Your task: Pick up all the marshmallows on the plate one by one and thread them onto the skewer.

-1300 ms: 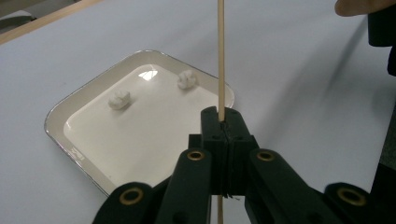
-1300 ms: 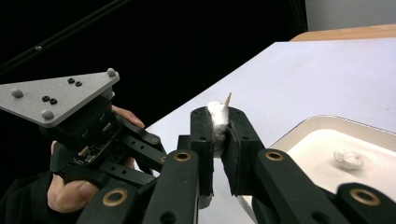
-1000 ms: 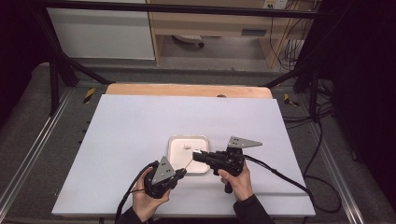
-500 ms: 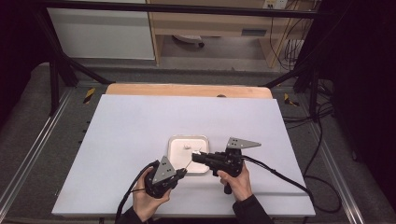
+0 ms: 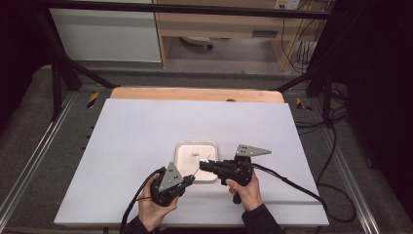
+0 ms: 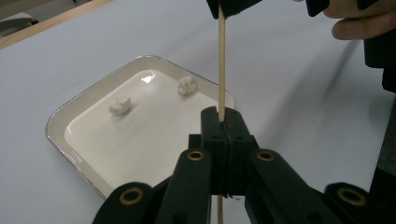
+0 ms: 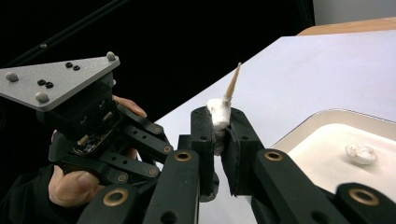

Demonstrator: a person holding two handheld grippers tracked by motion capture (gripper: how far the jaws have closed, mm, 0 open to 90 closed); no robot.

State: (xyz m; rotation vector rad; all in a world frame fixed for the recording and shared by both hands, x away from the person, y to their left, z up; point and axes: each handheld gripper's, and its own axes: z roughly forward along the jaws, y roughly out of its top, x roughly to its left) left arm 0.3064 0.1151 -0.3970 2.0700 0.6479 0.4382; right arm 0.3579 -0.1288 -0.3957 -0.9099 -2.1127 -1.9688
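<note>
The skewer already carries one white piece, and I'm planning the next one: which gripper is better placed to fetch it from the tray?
Probably the right gripper: once it frees the piece it grips, the tray lies beside it. The left gripper is clamped on the skewer.

black tools (image 5: 187,179), grey plates, dark sleeves

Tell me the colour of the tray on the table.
Cream-white, with a slightly darker rim; the tray shows best in the left gripper view.

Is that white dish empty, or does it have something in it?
Not empty. The dish holds two small white lumps, lying apart on its floor; a third lump sits on the wooden skewer between the right gripper fingers.
</note>
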